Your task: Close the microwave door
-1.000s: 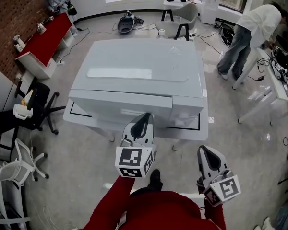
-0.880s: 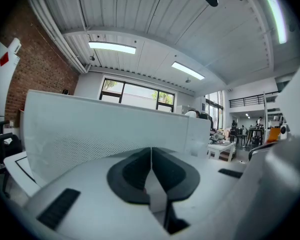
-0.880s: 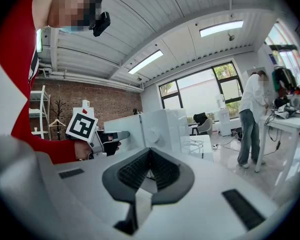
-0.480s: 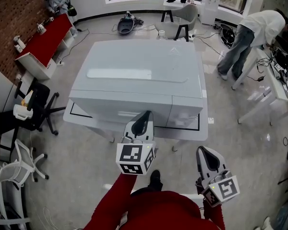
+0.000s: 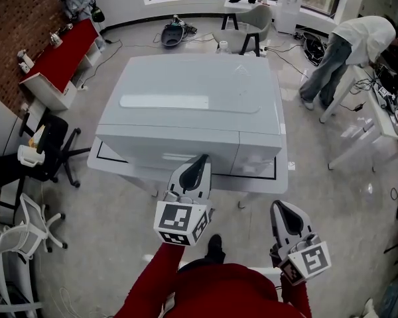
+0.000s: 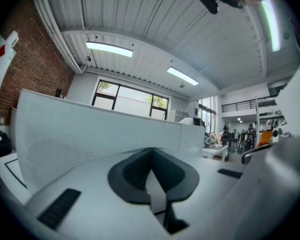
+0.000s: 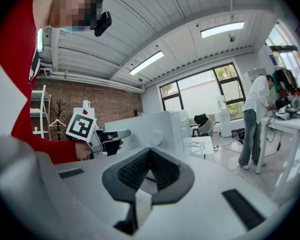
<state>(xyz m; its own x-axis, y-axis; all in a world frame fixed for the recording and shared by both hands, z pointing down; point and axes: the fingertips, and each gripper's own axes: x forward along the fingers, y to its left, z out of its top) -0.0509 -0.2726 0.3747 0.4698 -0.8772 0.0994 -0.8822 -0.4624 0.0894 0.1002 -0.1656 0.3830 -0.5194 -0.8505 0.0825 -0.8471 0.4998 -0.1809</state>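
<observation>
left tool (image 5: pixel 200 159) tilted slightly, shut, facing microwave (image 5: pixel 192 91).

Left tool (image 5: pixel 200 163) is held ahead of right tool (image 5: pixel 284 210), both level with jaws pressed together.

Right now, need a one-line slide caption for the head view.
Head view: left gripper, jaws shut, close to the front of the white microwave; right gripper apart from it, also shut and empty.
</observation>
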